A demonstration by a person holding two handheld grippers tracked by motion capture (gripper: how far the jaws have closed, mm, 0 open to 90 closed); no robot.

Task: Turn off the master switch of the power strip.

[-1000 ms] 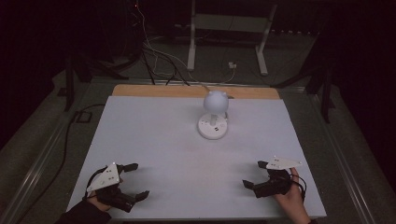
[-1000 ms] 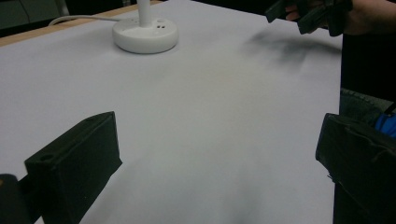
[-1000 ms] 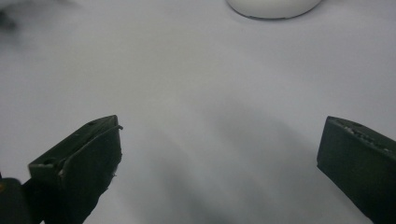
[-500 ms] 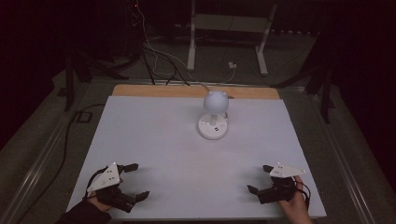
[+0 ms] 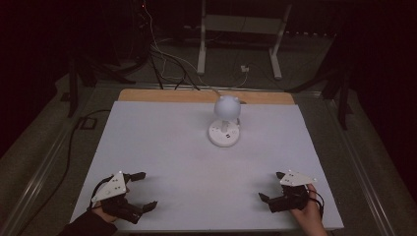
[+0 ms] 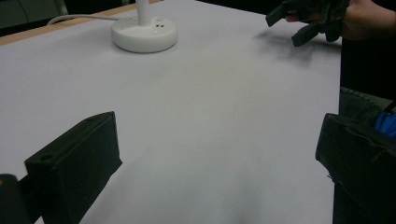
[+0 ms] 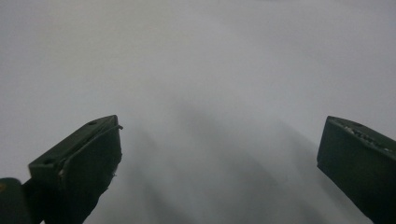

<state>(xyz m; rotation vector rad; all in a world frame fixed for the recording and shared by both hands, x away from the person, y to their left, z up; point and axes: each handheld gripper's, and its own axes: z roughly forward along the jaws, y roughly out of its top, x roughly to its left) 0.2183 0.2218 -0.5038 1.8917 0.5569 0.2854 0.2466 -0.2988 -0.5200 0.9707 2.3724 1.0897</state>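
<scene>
A small white lamp with a round head (image 5: 227, 106) stands on its disc base (image 5: 224, 134) at the table's far middle; the base (image 6: 144, 35) also appears at the top of the left gripper view. My left gripper (image 5: 146, 190) rests open at the near left corner of the white table (image 5: 162, 142), nothing between its jaws. My right gripper (image 5: 271, 188) sits open near the front right edge, held by a hand, jaws pointing left over bare tabletop. From the left gripper view the right gripper (image 6: 294, 21) shows far off at the upper right.
A white cord (image 6: 79, 18) runs from the lamp base toward the wooden strip (image 5: 167, 96) at the table's back edge. Beyond it on the dark floor lie cables (image 5: 162, 59) and a white stand's legs (image 5: 236, 44). The room is dim.
My right gripper has drawn back toward the front edge of the table and a little to the right. The left gripper and the lamp have stayed put.
</scene>
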